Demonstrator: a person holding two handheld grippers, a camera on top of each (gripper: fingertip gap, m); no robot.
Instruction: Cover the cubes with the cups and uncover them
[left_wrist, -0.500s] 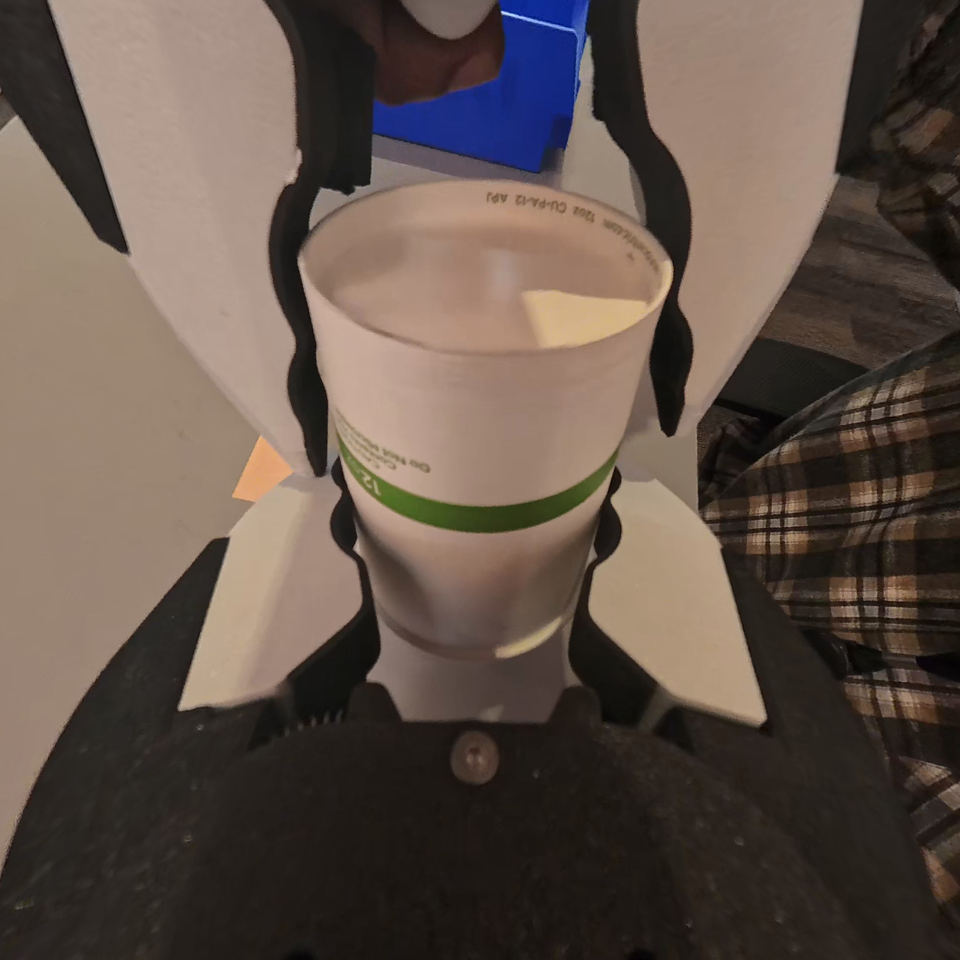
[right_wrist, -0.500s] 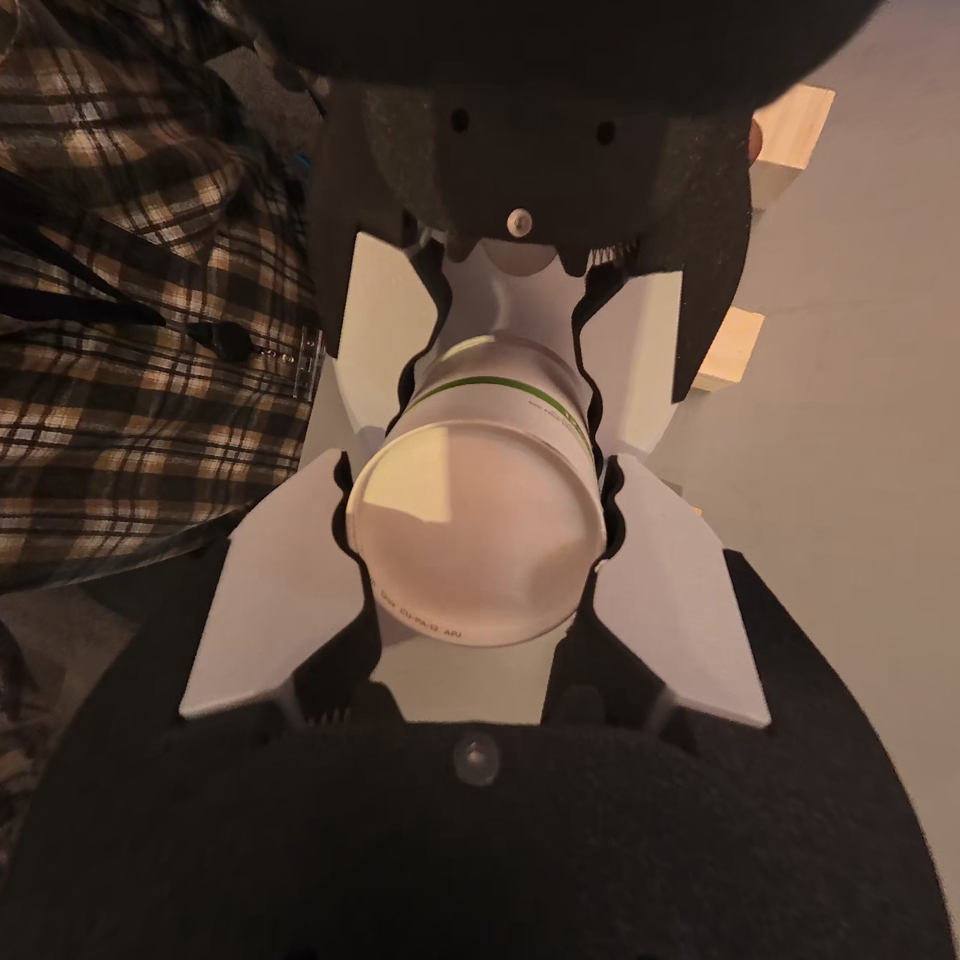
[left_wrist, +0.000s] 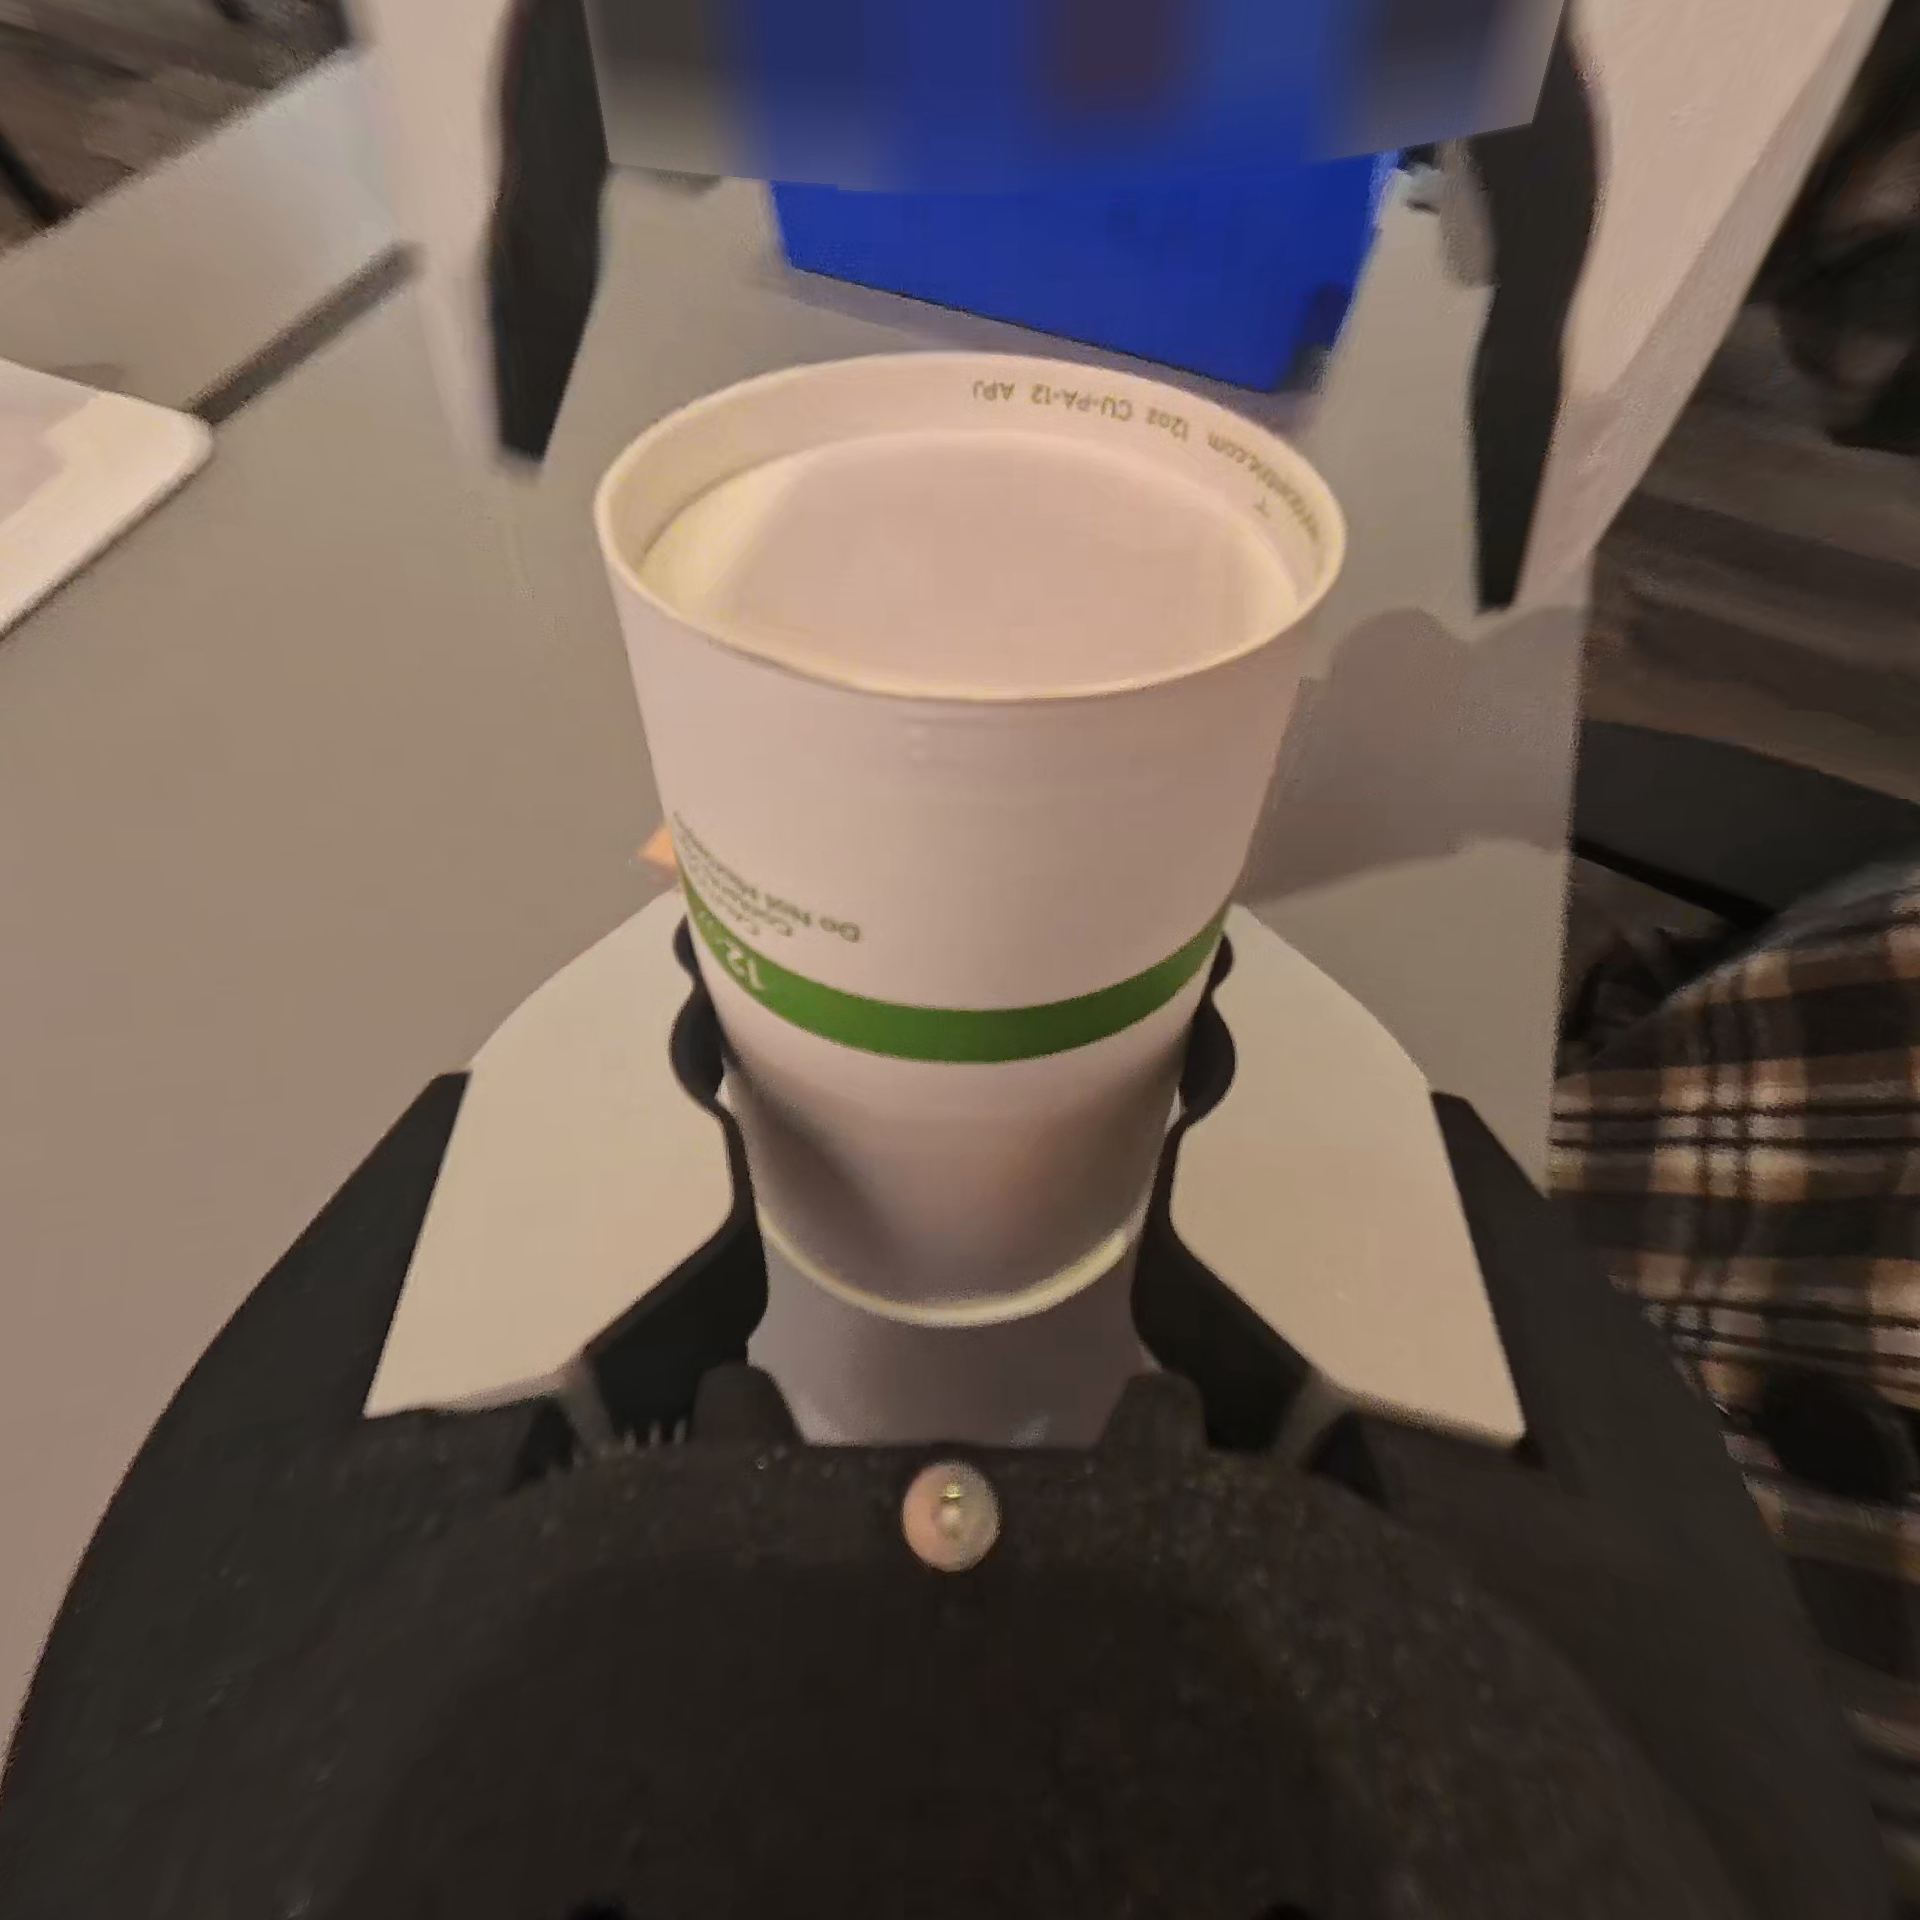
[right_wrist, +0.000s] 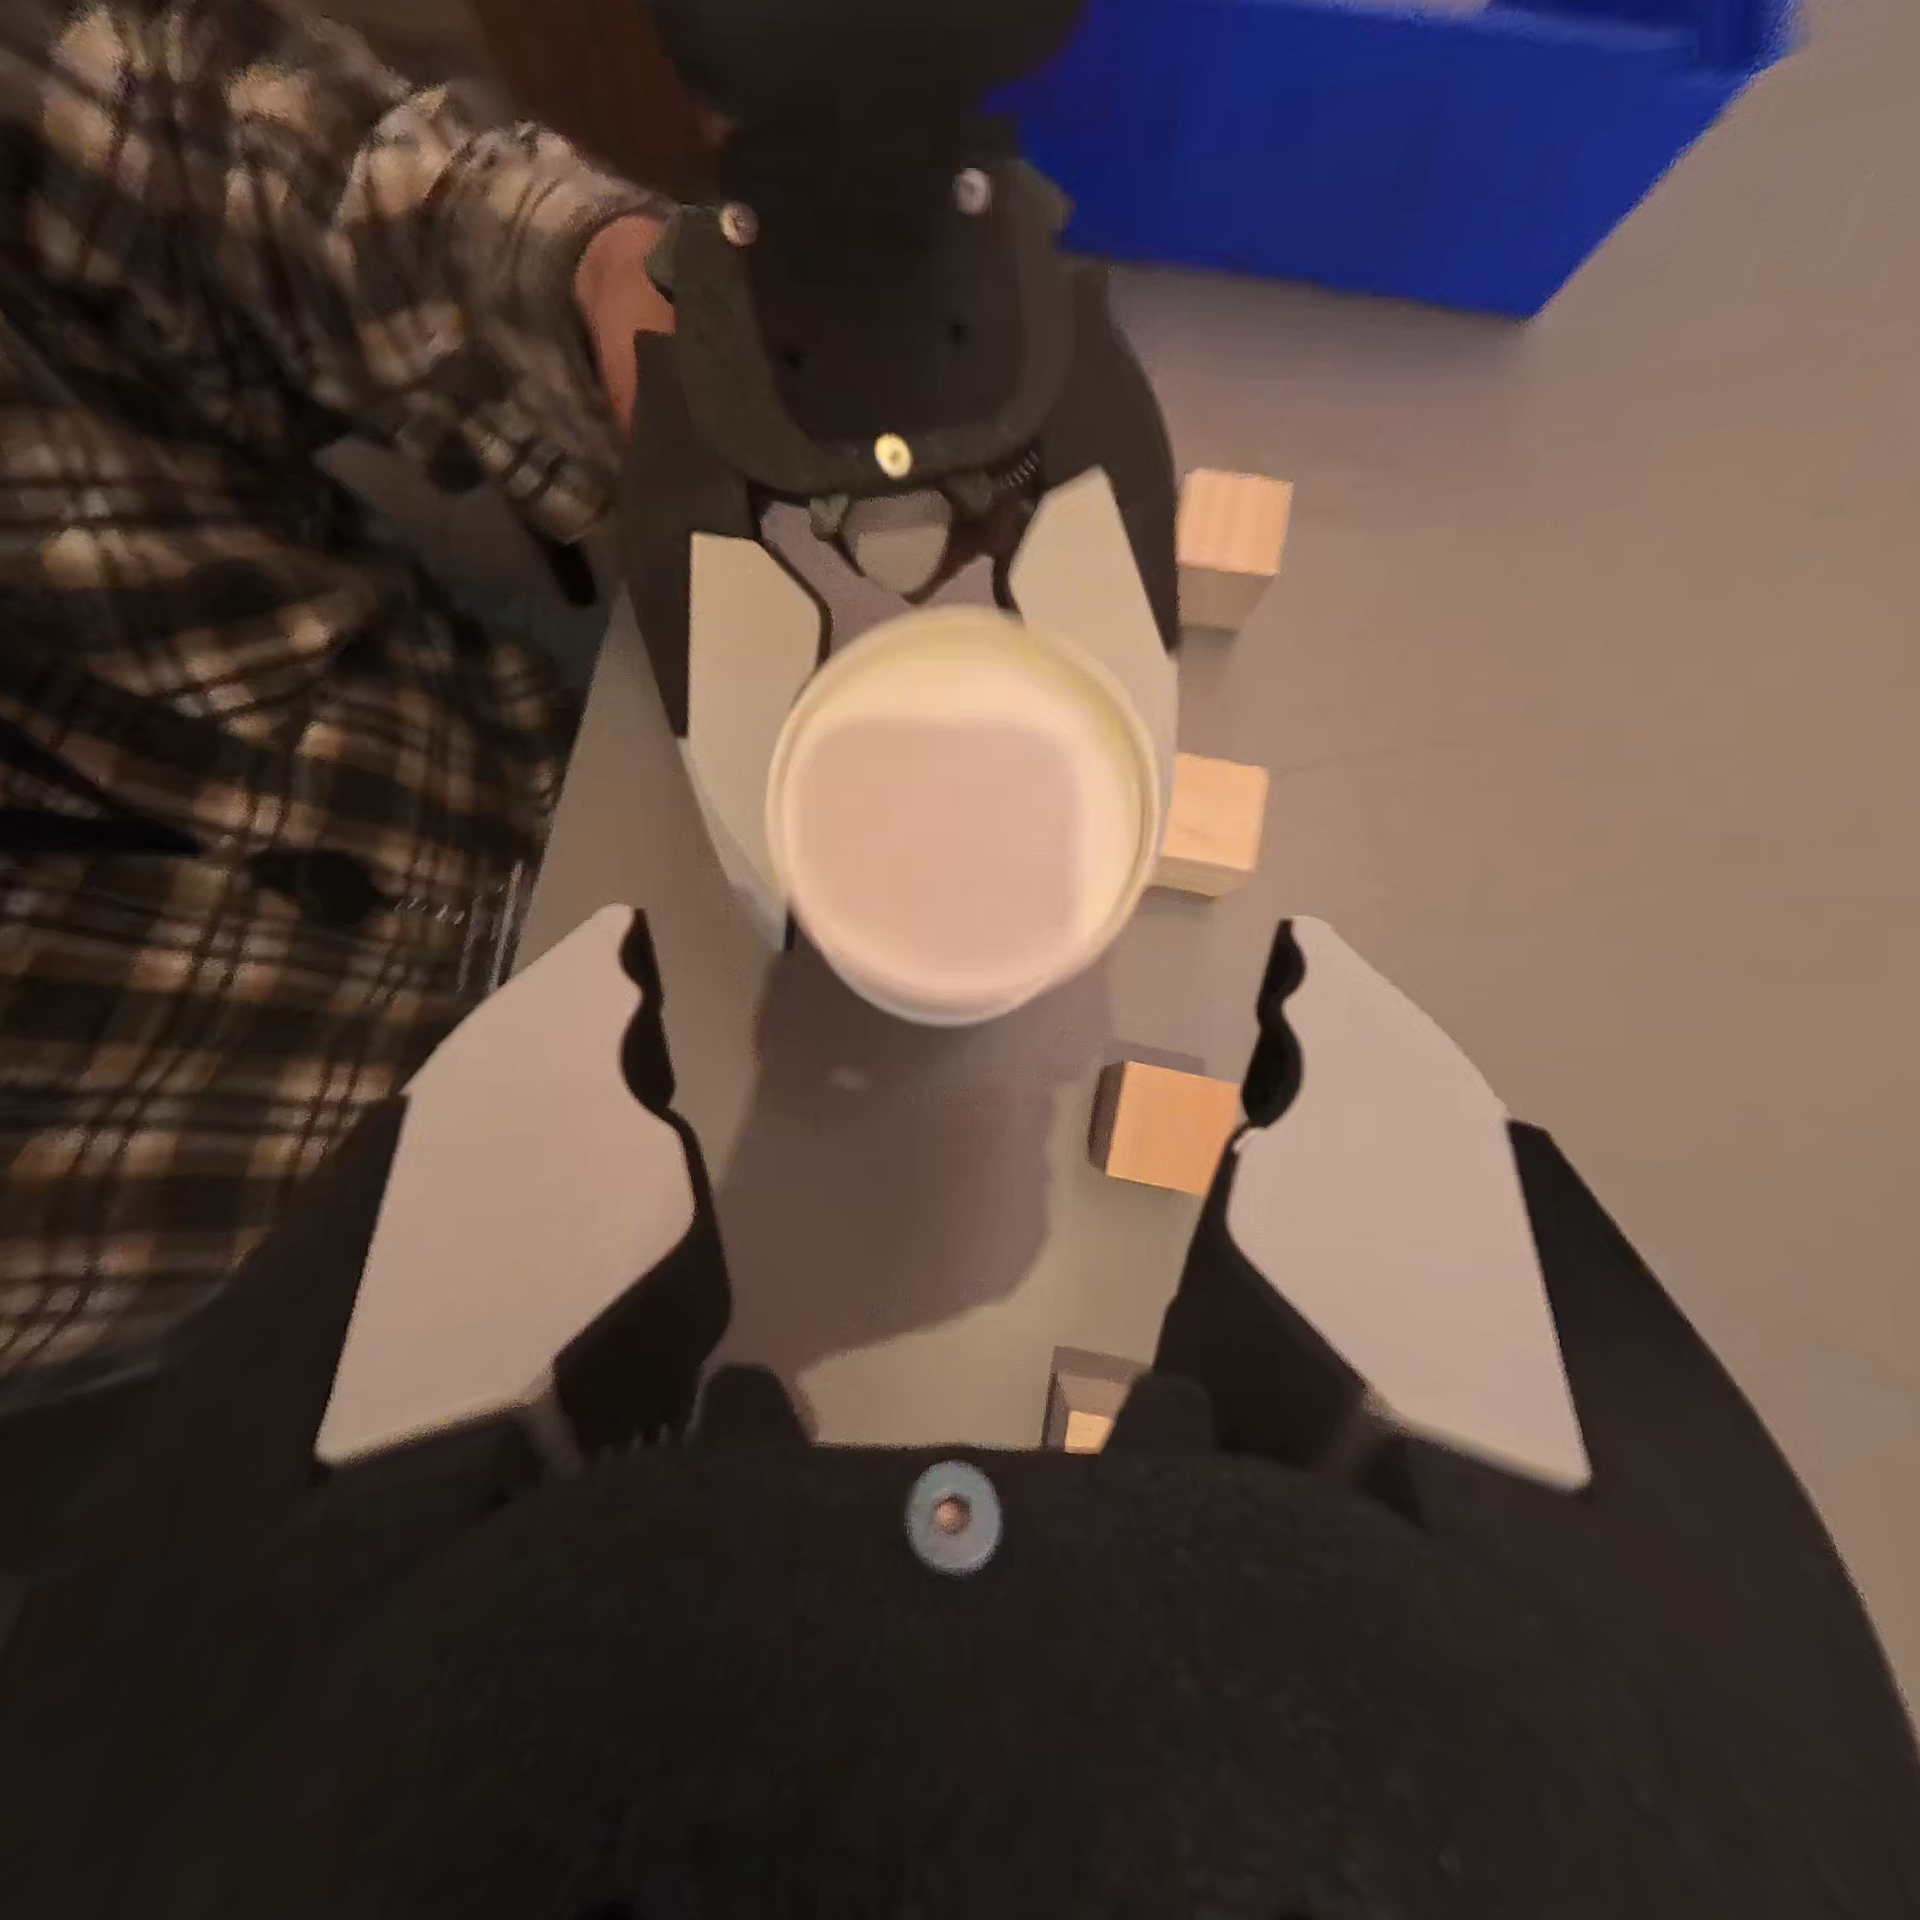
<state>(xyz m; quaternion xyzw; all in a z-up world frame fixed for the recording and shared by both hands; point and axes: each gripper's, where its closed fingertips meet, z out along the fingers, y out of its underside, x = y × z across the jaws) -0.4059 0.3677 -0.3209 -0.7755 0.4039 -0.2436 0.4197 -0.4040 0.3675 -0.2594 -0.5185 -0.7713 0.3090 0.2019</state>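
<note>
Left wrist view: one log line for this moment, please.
left tool shut on cup, upside down | right tool open, empty | cubes uncovered

cup (left_wrist: 966, 831): upside down between the left gripper's (left_wrist: 951, 1049) fingers (left_wrist: 582, 1132), above the desk (left_wrist: 260, 831)
cubes (right_wrist: 1169, 1132): in a row on the desk, right of the cup
bin (right_wrist: 1382, 156): behind the cubes
right gripper (right_wrist: 956, 1049): facing the cup, fingers apart
</note>
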